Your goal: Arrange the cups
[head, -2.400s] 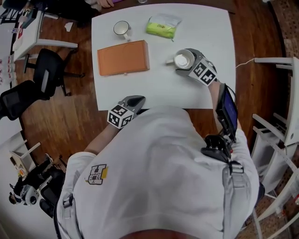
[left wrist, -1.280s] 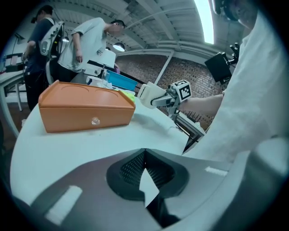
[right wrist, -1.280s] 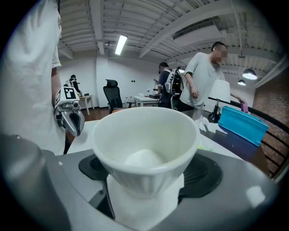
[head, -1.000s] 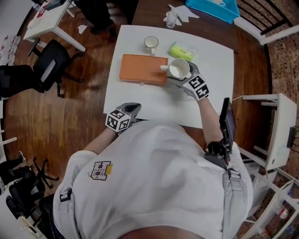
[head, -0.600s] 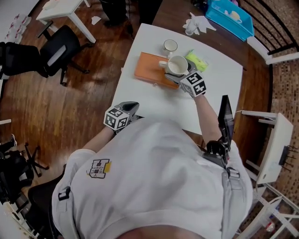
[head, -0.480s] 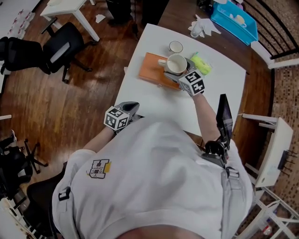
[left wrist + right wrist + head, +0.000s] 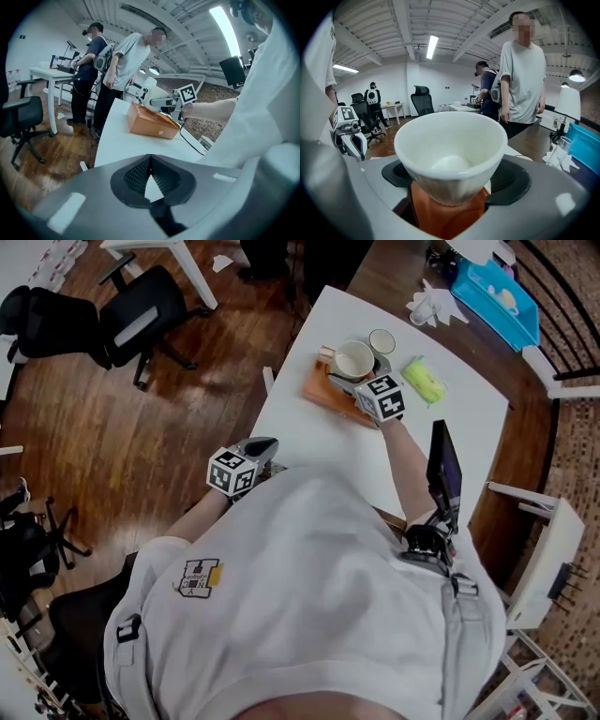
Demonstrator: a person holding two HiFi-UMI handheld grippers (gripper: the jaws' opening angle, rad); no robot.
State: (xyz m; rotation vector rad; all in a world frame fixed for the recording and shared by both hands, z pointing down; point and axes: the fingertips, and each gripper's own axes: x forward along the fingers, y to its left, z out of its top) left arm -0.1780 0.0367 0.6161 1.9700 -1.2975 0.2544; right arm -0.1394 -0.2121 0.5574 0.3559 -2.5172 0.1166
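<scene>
Two cups: white ceramic cup (image 7: 450, 154) in the grip, upright, mouth up, empty; second white cup (image 7: 382, 341) standing on white rectangular table (image 7: 464, 413), just beside the first, toward far edge; touching or not, cannot tell.
Right gripper (image 7: 351, 376): clamped on lower body of white ceramic cup from both sides, rim left free; probably gripped low to hold it level and bring the base down first.
Gripped cup position: over far end of flat orange box (image 7: 323, 397), near far-left corner of table; resting on it or hovering, cannot tell.
Left gripper (image 7: 150, 158): closed tip to tip, nothing between; hovering at near-left corner, likely for clearance from the working arm.
Orange box: lying along left edge; possibly the spot meant for the cups.
Yellow-green packet (image 7: 424, 381): right of second white cup, near far edge; apart from both cups.
Edges: box close to left edge, little margin there; best not to push leftward.
Open room: bare table along near edge and across right half; easiest retreat toward near-right corner.
Beyond table: two persons (image 7: 126, 61) standing off far-left corner, black office chair (image 7: 141, 320) off left edge on the floor.
Step (judgement): setting gripped cup down next to second one; not yet released.
</scene>
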